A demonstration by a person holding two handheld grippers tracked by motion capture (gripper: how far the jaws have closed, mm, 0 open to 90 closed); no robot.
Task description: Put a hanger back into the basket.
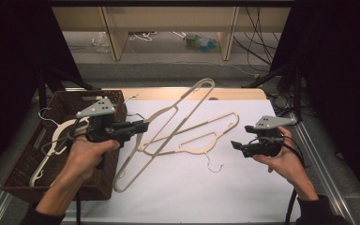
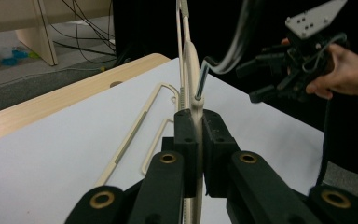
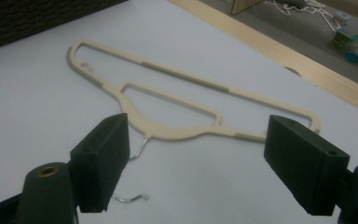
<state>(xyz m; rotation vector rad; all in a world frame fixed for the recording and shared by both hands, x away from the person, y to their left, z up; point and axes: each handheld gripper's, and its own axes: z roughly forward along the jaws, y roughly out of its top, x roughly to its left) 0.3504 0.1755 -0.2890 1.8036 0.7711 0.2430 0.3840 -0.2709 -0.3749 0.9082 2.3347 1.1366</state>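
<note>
From above, the white table holds a brown wicker basket; my left tongs could drag the gripped cream hanger against the flat one. Left view: clamped near its wire hook. Right view: my right tongs gape above that smooth plastic hanger.

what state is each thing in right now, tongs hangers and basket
left tongs: shut on the lifted hanger's neck
right tongs: open, holding nothing
lifted hanger: tilted, one end raised
flat hanger: lying flat on the table
basket: upright, holds hangers
</note>
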